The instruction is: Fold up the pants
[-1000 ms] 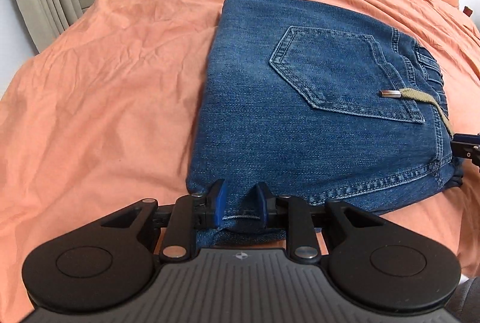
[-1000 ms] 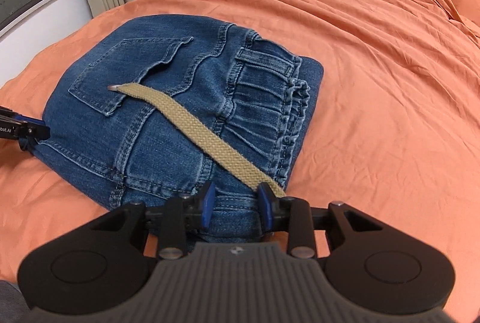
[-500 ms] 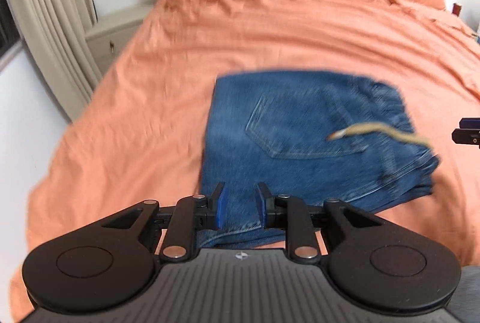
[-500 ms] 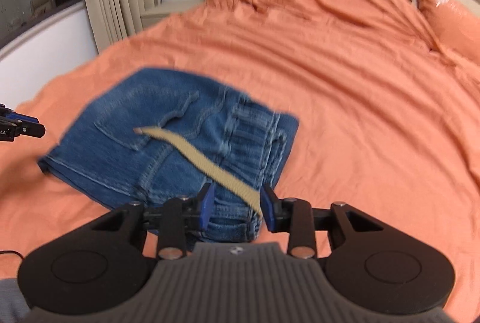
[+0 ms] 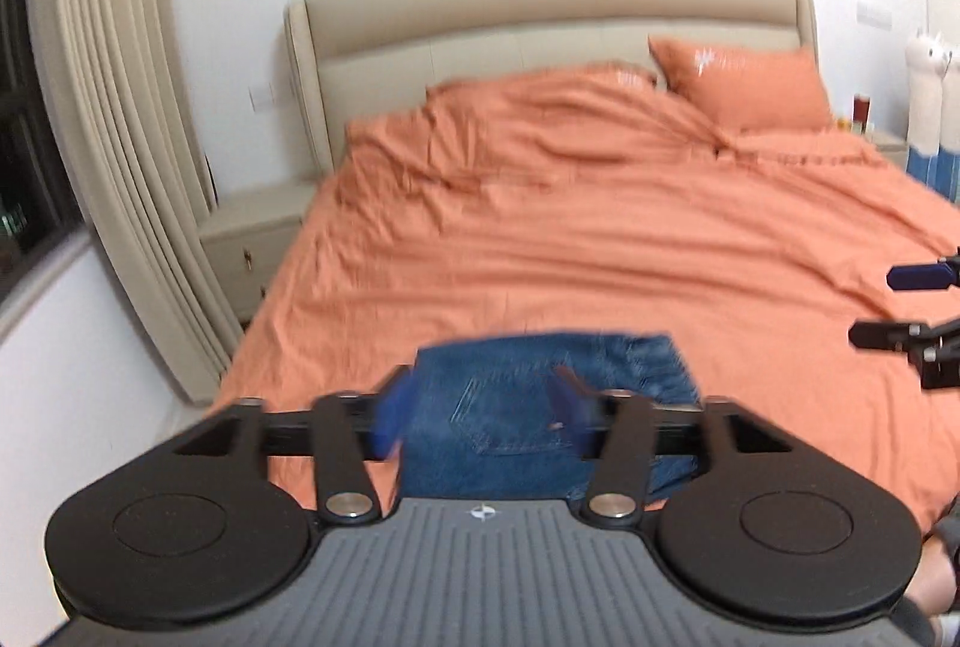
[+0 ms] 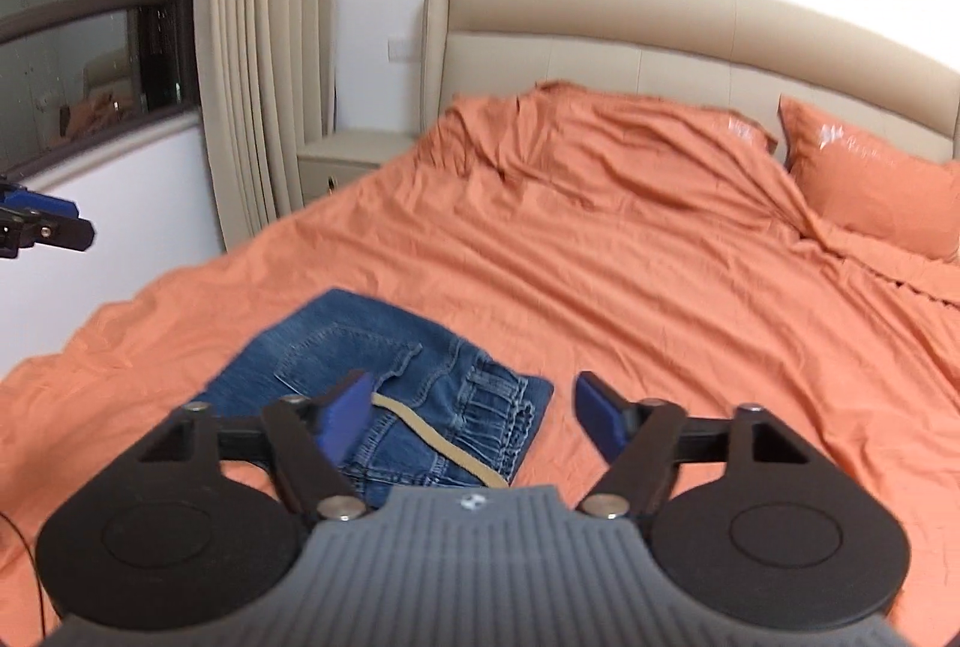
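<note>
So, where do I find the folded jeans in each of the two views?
Left wrist: folded jeans lie low in the centre, partly behind the opening left gripper.
Right wrist: folded jeans lie low and left of centre on the bedspread.
Shared landmark: the beige headboard.

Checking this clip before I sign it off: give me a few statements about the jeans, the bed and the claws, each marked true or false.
1. The jeans lie folded on the orange bedspread. True.
2. The right claw is clamped on the tan belt. False: its jaws are opening, nothing between them.
3. The left claw is lifting the jeans. False: its jaws are opening, clear above them.
4. An orange pillow leans by the headboard. True.
</note>
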Available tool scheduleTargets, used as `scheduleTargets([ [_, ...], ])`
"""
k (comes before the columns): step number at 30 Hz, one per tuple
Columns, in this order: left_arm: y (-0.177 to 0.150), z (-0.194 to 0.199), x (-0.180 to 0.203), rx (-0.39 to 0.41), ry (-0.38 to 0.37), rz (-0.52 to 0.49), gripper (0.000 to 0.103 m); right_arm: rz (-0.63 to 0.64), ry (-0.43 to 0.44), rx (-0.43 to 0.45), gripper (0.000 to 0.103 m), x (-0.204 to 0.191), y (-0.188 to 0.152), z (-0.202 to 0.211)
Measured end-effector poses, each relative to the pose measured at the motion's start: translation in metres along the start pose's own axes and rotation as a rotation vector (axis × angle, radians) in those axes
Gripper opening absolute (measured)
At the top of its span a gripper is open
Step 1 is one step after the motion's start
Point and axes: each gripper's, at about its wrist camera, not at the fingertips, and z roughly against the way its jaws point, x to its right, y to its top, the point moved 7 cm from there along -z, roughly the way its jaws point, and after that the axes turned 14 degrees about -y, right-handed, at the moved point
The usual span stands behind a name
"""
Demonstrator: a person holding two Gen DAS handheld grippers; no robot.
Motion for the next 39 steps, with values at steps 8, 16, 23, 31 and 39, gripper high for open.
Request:
scheduleTargets([
  [8,-0.020,0.014,0.055,0.152,0.080,0.025,0.092,-0.056,-0.036,0.043,0.081,0.005,-0.026,0.055],
  [16,-0.069,-0.021,0.075,0.113,0.100,0.126,0.095,-0.119,-0.128,0.009,0.082,0.003,-0.074,0.047],
  [23,-0.105,-0.049,0.079,0.039,0.111,0.172,0.095,-0.107,-0.162,-0.024,0.081,-0.004,-0.102,0.027],
  [31,-0.113,-0.051,0.084,0.021,0.107,0.180,0.095,-0.113,-0.166,-0.057,0.081,-0.005,-0.109,0.015],
  [39,-0.113,-0.051,0.083,0.016,0.111,0.192,0.095,-0.113,-0.168,-0.055,0.081,-0.004,-0.108,0.017],
])
